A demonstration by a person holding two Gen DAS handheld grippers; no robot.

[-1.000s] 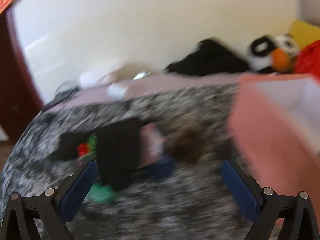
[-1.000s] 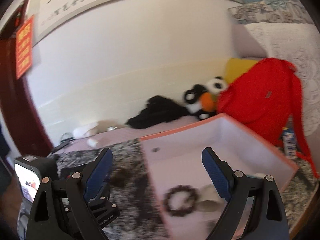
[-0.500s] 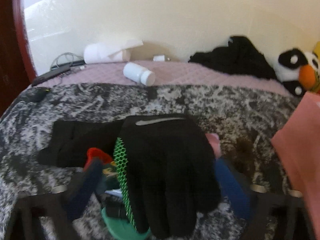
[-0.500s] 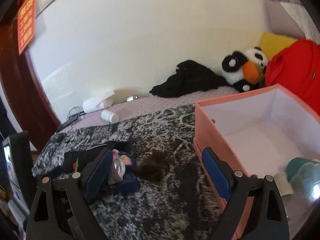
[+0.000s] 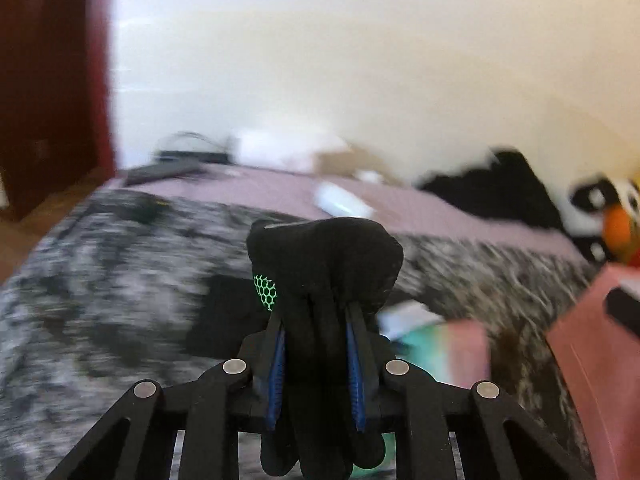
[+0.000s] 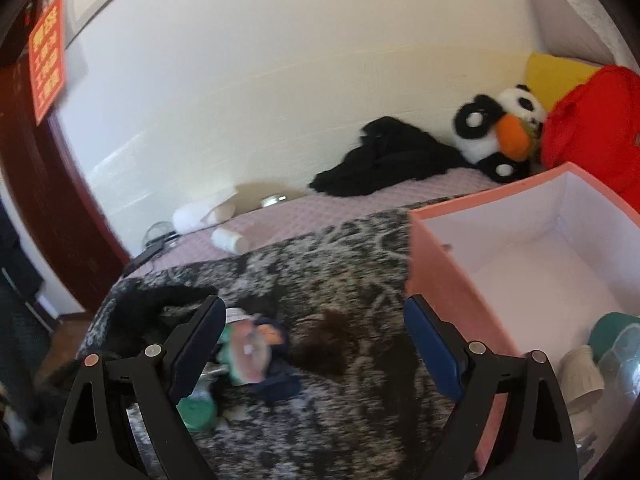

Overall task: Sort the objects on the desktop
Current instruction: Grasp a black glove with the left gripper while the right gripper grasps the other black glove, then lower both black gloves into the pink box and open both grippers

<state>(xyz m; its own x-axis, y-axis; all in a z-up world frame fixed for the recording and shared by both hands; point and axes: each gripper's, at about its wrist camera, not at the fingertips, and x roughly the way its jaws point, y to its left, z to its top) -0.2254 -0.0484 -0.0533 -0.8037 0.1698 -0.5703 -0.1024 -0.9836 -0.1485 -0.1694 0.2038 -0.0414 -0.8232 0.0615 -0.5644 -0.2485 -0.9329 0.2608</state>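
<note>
Now the left gripper (image 5: 316,360) has just clamped its blue-padded jaws onto the black fabric glove with green honeycomb mesh (image 5: 324,264), which half a second ago lay flat on the mottled grey-and-black blanket (image 5: 100,288) and now rides bunched above it. Further right, the salmon-pink cardboard box (image 6: 448,276) waits, probably the glove's destination. The right gripper (image 6: 312,344) hangs with jaws spread and empty over the remaining pile of small colourful clutter (image 6: 248,352).

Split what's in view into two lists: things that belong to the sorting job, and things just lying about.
Job:
- black glove, clamped in left hand-held gripper
- pink box
- small clutter pile
- right hand-held gripper, open

Lying about:
- panda plush
- red backpack
- black clothing
- white bottle
</note>
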